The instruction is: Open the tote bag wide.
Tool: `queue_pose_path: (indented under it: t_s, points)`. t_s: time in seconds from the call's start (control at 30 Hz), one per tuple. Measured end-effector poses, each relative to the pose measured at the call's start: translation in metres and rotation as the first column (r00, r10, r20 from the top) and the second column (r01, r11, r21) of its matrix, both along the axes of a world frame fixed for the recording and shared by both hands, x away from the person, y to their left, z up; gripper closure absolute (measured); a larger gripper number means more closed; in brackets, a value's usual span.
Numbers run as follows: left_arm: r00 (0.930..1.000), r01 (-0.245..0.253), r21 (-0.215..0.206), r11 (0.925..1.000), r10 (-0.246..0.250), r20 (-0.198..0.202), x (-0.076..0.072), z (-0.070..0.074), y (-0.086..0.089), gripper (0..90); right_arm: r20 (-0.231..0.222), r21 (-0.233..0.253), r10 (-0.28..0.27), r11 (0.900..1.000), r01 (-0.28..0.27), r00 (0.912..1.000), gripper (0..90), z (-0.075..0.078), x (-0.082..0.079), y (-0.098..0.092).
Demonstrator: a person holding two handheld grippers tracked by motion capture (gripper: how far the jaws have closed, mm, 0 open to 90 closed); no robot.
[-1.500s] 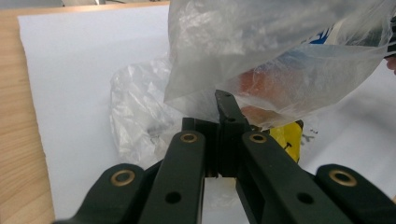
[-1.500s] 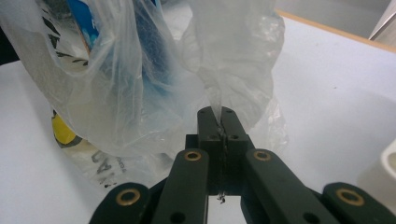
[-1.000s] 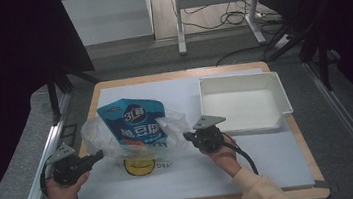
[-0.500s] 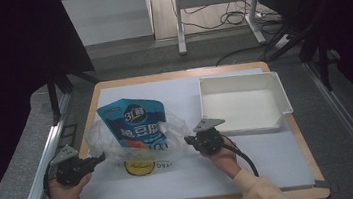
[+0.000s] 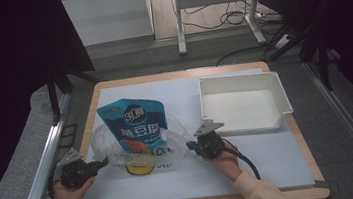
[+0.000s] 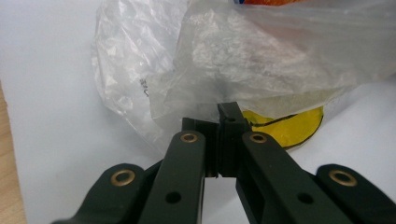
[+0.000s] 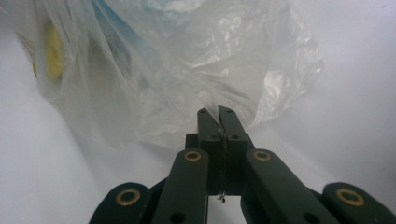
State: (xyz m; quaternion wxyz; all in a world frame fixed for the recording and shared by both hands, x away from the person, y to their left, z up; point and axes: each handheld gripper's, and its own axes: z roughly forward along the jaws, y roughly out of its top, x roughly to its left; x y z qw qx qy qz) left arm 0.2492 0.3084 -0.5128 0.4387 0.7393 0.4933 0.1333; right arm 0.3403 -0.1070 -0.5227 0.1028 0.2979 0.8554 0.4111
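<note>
Holding the bag by both rims, pouch lying between

Pinching opposite edges of the clear plastic bag [image 5: 135, 152], the two grippers sit at either side of it on the bench [image 5: 272, 164]. The left gripper [image 5: 102, 162] has its jaws closed on the film at the bag's left rim; in the left gripper view the jaws meet with crumpled plastic [image 6: 224, 70] gathered just ahead of them. The right gripper [image 5: 189, 145] is likewise clamped narrow on the right rim, and the right gripper view shows a thin fold of film [image 7: 219, 112] caught between its tips.

The blue pouch [image 5: 137, 124] lies between the two grippers, its long axis running away from the person toward the far side of the bench, so it stands crosswise to the line joining the grippers. Its near end sits inside the bag, under the film, while its far end juts out past the bag's mouth. A yellow disc [image 5: 139, 168] lies at the near edge of the bag, closer to the left gripper; whether it is inside the film or under it cannot be told.

Judging from this, the bag's mouth faces away from the person, and any move to draw the bag over the pouch would go forward along the pouch's length, both grippers travelling together. Neither hand is markedly nearer the pouch. The white tray [image 5: 247, 121] stands apart, beyond the right gripper.
</note>
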Motion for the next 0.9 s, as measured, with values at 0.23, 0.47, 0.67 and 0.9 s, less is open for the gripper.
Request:
queue_pose_path:
  t_s: [0.23, 0.47, 0.67, 0.9]
  points:
    - [0.9997, 0.003, 0.023, 0.9997, -0.002, -0.023, 0.002, -0.011, -0.004, 90.0, -0.023, -0.037, 0.011, 0.999, -0.012, 0.9997, 88.8, -0.006, 0.000, 0.000]
    - [0.9991, 0.001, 0.028, 0.9996, 0.000, -0.043, 0.003, -0.017, -0.004, 90.0, -0.030, -0.058, 0.009, 0.998, -0.011, 0.9995, 88.8, -0.009, 0.000, 0.001]
    - [0.9973, 0.009, 0.037, 0.9993, -0.006, -0.073, 0.005, -0.028, -0.007, 90.0, -0.028, -0.070, 0.007, 0.998, -0.009, 0.9996, 88.8, -0.011, 0.000, 0.001]
    - [0.9962, 0.007, 0.042, 0.9991, -0.004, -0.087, 0.007, -0.033, -0.008, 89.9, -0.026, -0.070, 0.006, 0.998, -0.008, 0.9996, 88.8, -0.011, -0.001, 0.001]
